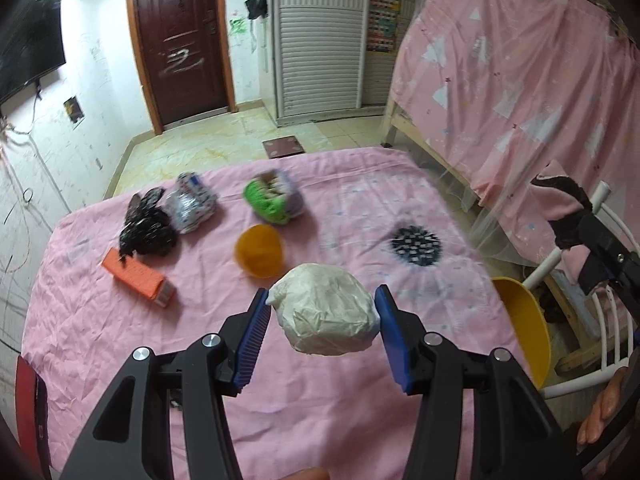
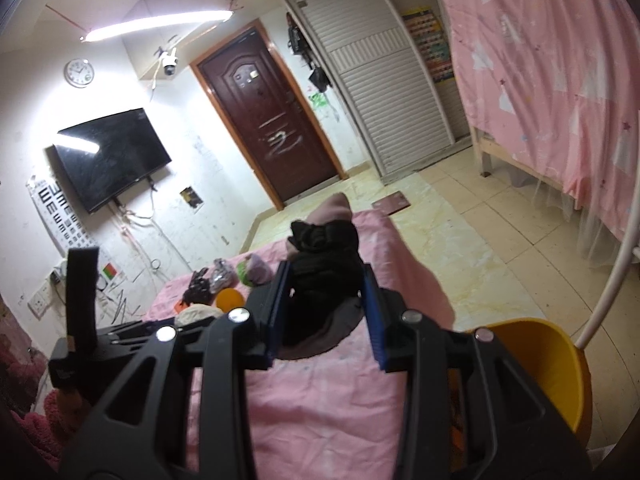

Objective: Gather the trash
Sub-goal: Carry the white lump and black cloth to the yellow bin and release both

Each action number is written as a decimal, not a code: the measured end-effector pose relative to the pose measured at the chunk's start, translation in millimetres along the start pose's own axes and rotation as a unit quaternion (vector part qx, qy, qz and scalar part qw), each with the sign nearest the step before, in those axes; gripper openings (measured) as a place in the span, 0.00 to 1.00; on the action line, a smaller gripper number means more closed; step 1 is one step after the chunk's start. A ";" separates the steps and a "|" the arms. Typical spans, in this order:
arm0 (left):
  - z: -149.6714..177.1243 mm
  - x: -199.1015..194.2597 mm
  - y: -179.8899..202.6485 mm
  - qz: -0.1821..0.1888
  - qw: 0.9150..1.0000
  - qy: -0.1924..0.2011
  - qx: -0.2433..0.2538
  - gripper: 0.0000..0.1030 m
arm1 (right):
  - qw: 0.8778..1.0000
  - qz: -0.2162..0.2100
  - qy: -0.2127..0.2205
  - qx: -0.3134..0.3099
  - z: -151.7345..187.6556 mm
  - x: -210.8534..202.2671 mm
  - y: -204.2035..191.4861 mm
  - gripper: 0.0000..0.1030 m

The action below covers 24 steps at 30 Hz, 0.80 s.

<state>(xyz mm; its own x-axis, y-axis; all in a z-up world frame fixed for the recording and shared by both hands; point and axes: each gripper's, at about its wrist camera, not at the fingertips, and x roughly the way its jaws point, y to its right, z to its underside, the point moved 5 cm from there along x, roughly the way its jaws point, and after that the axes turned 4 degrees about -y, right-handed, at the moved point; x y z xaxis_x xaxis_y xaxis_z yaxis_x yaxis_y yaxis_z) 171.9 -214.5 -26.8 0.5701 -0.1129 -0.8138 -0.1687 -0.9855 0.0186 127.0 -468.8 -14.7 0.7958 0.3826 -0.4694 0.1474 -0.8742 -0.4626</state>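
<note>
White paper wad (image 1: 326, 310) is hanging mid-frame, roundish, pinched by your left gripper (image 1: 322, 320); right gripper (image 2: 325, 304) is clamping the black-and-pink cloth (image 2: 326, 258) beside the yellow bin (image 2: 552, 364).

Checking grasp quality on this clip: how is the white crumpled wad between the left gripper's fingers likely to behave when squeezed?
The white crumpled wad looks wrinkled and plastic-wrapped, so it probably compresses and could slip on the left gripper pads. It appears light for its size. Its rounded shape might roll if dropped on the pink sheet.

1. One white paper wad (image 1: 326, 310) is counted.
2. One orange cup (image 1: 260, 251).
3. One orange box (image 1: 138, 278).
4. Three crumpled wrappers are seen: black (image 1: 146, 226), silver (image 1: 192, 204), green (image 1: 272, 198).
5. One yellow bin (image 1: 524, 328).
6. One black-and-pink cloth (image 2: 324, 268) is counted.
</note>
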 end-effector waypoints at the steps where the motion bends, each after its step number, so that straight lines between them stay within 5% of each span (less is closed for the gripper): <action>1: -1.2 -1.3 5.9 0.003 1.000 0.001 0.005 0.45 | 1.000 0.005 0.002 0.001 0.0 -2.3 2.8 0.33; 24: 7.7 -5.9 162.0 0.087 0.987 -0.015 0.134 0.45 | 0.993 0.082 0.060 0.062 -1.7 -63.9 78.0 0.33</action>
<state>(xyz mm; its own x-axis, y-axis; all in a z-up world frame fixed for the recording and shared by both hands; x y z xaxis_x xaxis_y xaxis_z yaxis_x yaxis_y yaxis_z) 135.0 -372.5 -23.5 0.4911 -0.2701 -0.8282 -0.4704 -0.8824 0.0088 88.7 -561.9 -19.5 0.8684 0.1926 -0.4569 -0.0583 -0.8754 -0.4798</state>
